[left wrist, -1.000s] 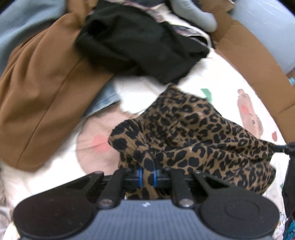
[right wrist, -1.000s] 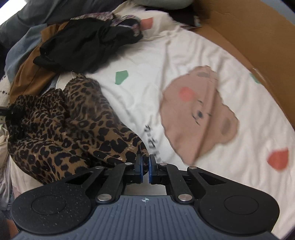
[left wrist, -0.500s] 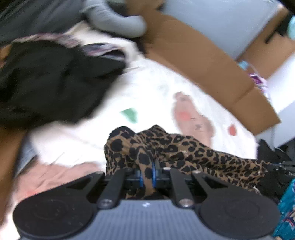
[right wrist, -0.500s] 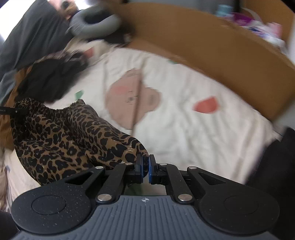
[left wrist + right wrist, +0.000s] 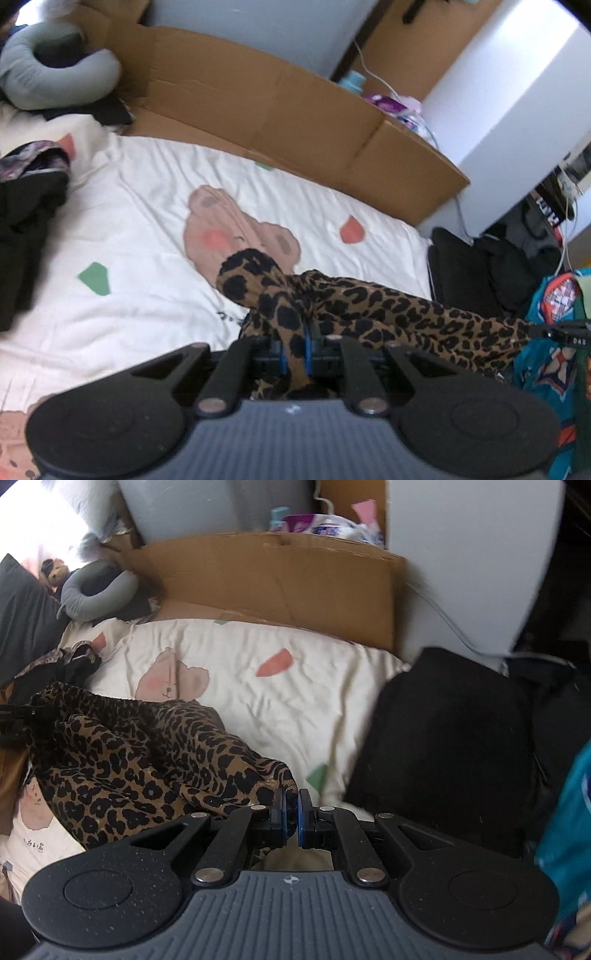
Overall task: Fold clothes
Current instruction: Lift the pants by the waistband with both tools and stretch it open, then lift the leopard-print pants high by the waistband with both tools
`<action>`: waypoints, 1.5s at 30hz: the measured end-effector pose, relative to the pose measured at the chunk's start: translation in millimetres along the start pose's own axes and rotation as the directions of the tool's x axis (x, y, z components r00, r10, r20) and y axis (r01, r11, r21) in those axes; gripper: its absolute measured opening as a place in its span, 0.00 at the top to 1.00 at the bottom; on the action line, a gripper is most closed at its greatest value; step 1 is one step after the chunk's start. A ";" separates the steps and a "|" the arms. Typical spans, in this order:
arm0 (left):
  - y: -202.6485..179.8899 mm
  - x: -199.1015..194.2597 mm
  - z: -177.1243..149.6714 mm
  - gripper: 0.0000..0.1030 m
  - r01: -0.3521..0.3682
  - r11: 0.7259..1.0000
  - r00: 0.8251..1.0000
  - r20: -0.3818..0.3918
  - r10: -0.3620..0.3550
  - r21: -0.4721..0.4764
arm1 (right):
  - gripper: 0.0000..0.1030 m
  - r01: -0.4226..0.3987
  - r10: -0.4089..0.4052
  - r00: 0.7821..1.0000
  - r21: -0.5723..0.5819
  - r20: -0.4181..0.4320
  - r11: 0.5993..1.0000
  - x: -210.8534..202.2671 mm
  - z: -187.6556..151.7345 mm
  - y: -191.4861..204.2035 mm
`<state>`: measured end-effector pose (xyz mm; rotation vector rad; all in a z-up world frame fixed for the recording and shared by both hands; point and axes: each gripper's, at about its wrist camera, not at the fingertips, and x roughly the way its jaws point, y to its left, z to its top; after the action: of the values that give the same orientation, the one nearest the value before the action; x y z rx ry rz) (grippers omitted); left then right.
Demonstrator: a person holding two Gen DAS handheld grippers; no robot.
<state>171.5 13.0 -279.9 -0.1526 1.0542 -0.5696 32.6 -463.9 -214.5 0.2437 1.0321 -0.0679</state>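
Two grippers, one leopard-print garment (image 5: 388,310) strung between them. Left wrist view: left gripper (image 5: 296,341) has its fingers clamped narrow on a bunched fold; cloth runs right to the right gripper's tip (image 5: 565,334), white lettering there too blurred to read; probably pulled taut to open it out before laying flat. Bear-print bedsheet (image 5: 140,236) below, cardboard (image 5: 280,107) along the far side. Right wrist view: right gripper (image 5: 291,810) pinches a garment edge (image 5: 147,753), fingers nearly closed; the rest sags onto the sheet (image 5: 280,701) toward the left gripper (image 5: 14,716). Small dark characters printed on the sheet (image 5: 33,845), not legible.
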 end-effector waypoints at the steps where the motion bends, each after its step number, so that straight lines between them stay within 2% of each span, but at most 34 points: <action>1: -1.7 2.6 -0.1 0.91 0.001 1.000 1.000 -0.009 -0.001 0.003 | 0.97 0.000 0.000 1.000 0.014 -0.001 1.000 -3.9 -7.1 -2.3; 8: 11.6 14.0 -24.9 0.91 -0.047 0.999 0.996 -0.083 0.045 -0.022 | 0.96 -0.023 0.028 0.999 0.117 -0.040 0.993 1.0 -60.0 -9.1; 13: 36.1 11.5 -45.2 0.92 -0.106 0.993 0.987 -0.124 0.098 -0.058 | 0.89 -0.020 0.033 0.997 0.193 -0.066 0.981 14.4 -78.6 -13.5; 20: 66.3 4.1 -57.0 0.93 -0.179 0.980 0.975 -0.147 0.166 -0.087 | 0.87 -0.029 0.044 0.996 0.196 -0.073 0.980 32.2 -74.8 -13.9; 24: 81.4 4.7 -68.3 0.93 -0.203 0.973 0.970 -0.161 0.183 -0.113 | 0.75 -0.044 0.056 0.996 0.169 -0.069 0.985 44.6 -64.2 -7.4; 28: 91.9 8.7 -79.7 0.92 -0.202 0.969 0.968 -0.178 0.175 -0.144 | 0.72 -0.058 0.068 0.996 0.141 -0.066 0.988 56.9 -53.6 -0.8; 32: 101.1 8.5 -89.2 0.83 -0.219 0.960 0.965 -0.185 0.187 -0.173 | 0.63 -0.073 0.080 0.995 0.108 -0.063 0.991 72.3 -42.3 7.9; 38: 111.2 4.9 -91.3 0.62 -0.230 0.954 0.966 -0.161 0.200 -0.195 | 0.63 -0.106 0.109 0.992 0.050 -0.059 0.993 98.6 -28.4 22.1; 45: 116.9 8.4 -82.8 0.48 -0.226 0.955 0.970 -0.129 0.203 -0.193 | 0.63 -0.155 0.152 0.985 -0.025 -0.076 0.988 136.2 -0.3 37.1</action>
<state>147.1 119.8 -372.5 -0.1882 1.2182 -0.2722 108.6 -419.8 -325.0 0.2991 1.0838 0.0969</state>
